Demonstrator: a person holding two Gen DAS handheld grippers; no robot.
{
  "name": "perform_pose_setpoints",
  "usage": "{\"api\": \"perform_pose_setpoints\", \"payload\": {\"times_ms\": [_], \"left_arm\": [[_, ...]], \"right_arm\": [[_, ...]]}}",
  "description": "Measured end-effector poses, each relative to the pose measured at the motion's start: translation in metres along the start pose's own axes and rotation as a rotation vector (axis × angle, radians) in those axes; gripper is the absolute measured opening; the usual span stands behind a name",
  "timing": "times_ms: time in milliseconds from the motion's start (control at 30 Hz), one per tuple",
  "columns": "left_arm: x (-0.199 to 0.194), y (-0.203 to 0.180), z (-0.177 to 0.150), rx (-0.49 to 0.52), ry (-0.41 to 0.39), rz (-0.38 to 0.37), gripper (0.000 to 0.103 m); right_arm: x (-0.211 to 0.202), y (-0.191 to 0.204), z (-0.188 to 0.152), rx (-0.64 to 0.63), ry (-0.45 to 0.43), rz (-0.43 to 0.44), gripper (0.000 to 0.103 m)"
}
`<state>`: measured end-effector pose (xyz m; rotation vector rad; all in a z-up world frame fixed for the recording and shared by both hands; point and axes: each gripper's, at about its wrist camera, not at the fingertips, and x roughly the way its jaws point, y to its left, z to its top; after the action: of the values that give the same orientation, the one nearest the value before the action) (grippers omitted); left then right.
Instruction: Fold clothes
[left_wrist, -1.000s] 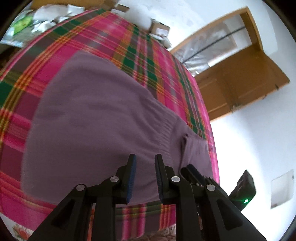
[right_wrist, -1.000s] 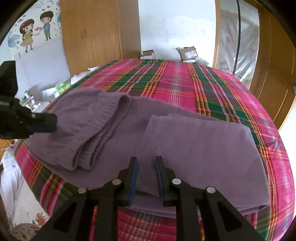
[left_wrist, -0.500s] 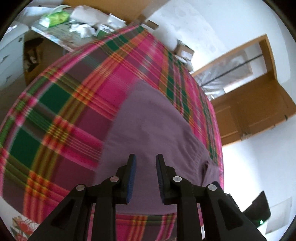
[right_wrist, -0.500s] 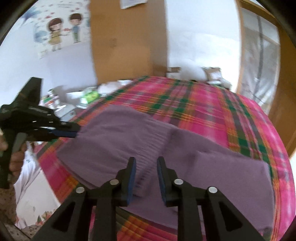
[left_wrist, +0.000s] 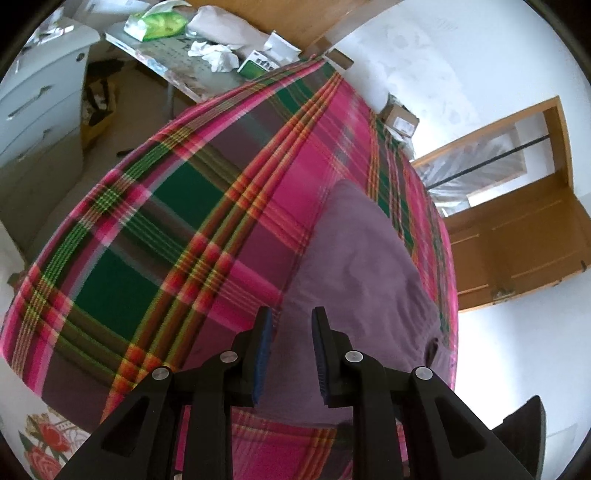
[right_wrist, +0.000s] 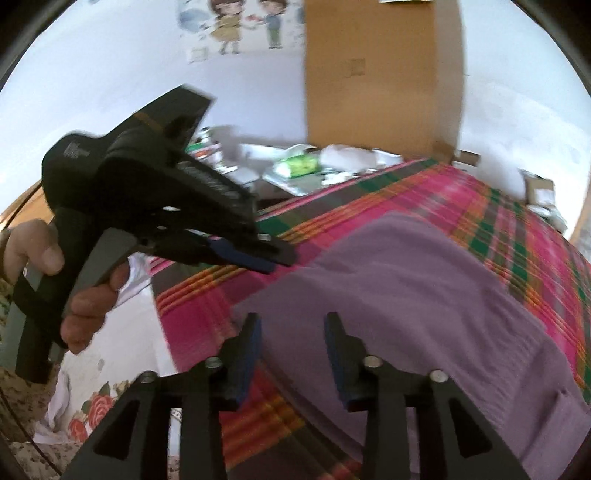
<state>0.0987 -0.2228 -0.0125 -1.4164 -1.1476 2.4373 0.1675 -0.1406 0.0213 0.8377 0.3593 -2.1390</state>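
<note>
left hand-held gripper (left_wrist: 289, 332) – narrowly parted, empty | right hand-held gripper (right_wrist: 291, 332) – wider, above purple garment (right_wrist: 424, 295)

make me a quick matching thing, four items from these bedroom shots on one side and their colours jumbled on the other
Items:
1. garment
2. bedspread
3. tissue pack
4. door

Colours:
A. brown wood
B. green and white
C. purple
D. pink and green plaid

Pairs: 1-C, 2-D, 3-B, 4-A
</note>
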Motion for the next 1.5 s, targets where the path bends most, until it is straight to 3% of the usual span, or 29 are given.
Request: {"api": "perform_pose_setpoints", "payload": {"times_ms": [200, 533, 600, 733, 900, 1000, 1100, 1500], "left_arm": [[-0.001, 0.007, 0.002, -0.004, 0.006, 0.017, 0.022], [-0.004, 0.015, 0.010, -0.031, -0.001, -0.017, 0.025], [-0.002, 0.014, 0.011, -0.028, 0.014, -0.056, 0.032], [0.006, 0.010, 0.013, -0.002, 0.043, -0.089, 0.032], [0.017, 0.005, 0.015, 0.003, 0.090, -0.158, 0.033], [0.021, 0.004, 0.016, 0.016, 0.102, -0.143, 0.033], [0.024, 0.003, 0.018, 0.027, 0.114, -0.143, 0.033], [0.037, 0.004, 0.023, 0.003, 0.179, -0.184, 0.033]], "right_arm": [[0.027, 0.028, 0.003, -0.091, 0.030, 0.013, 0.051], [0.043, 0.040, -0.001, -0.126, 0.026, -0.186, 0.051], [0.042, 0.040, -0.003, -0.122, 0.027, -0.206, 0.051], [0.040, 0.038, -0.006, -0.108, 0.023, -0.218, 0.051], [0.038, 0.035, -0.006, -0.096, 0.010, -0.219, 0.036], [0.036, 0.029, -0.005, -0.070, -0.003, -0.217, 0.024], [0.032, 0.023, -0.004, -0.050, -0.015, -0.200, 0.019], [-0.004, 0.008, -0.006, 0.012, -0.128, -0.145, 0.016]]}}
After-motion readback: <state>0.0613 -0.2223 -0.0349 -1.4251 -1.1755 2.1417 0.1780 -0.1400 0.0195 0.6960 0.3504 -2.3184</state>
